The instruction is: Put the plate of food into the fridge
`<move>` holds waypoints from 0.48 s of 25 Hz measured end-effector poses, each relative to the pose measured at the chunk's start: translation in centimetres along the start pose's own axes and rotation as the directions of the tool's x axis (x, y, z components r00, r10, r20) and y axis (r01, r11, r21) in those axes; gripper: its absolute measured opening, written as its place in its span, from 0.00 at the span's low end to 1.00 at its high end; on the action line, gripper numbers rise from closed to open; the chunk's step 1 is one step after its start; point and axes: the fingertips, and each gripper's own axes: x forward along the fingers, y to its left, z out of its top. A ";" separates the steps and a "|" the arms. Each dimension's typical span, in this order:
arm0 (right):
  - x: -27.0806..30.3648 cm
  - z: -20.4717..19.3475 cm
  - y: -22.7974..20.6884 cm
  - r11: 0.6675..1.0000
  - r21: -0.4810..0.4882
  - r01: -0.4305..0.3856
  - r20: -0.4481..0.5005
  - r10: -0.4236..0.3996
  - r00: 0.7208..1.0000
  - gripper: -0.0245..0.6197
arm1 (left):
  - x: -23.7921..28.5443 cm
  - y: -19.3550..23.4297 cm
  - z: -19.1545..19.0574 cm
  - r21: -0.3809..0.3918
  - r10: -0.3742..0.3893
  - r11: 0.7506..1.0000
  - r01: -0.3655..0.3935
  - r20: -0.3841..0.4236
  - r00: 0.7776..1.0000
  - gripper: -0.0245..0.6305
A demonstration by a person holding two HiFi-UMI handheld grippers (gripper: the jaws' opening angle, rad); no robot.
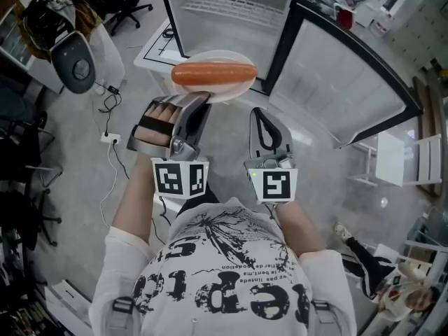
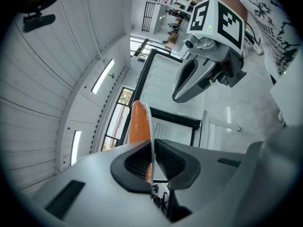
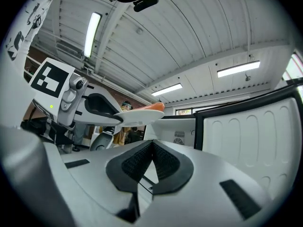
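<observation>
The plate (image 1: 225,88) with the sausage (image 1: 213,73) is pinched at its rim by the jaws of the left gripper (image 1: 201,101), held just in front of the open fridge (image 1: 231,5), door (image 1: 336,82) swung wide over the grey floor (image 1: 84,166). The jaws of the right gripper (image 1: 260,113) are pressed together, empty.

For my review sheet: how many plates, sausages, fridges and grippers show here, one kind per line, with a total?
plate: 1
sausage: 1
fridge: 1
grippers: 2, the left gripper and the right gripper
total: 5
</observation>
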 end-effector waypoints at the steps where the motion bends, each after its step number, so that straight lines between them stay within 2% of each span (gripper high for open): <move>1: 1.0 -0.2 -0.3 1.000 -0.003 0.016 -0.007 -0.016 1.000 0.04 | 0.9 0.3 -0.6 0.006 -0.006 1.000 0.006 0.016 1.000 0.07; 7: 7.9 -0.9 -1.5 0.993 -0.009 0.118 -0.038 -0.118 0.992 0.04 | 6.5 3.0 -4.8 0.030 -0.033 0.999 0.030 0.102 0.994 0.07; 12: 13.9 -0.9 -1.5 0.985 -0.022 0.168 -0.047 -0.169 0.984 0.04 | 10.7 5.6 -8.9 0.070 -0.054 0.997 0.043 0.162 0.985 0.07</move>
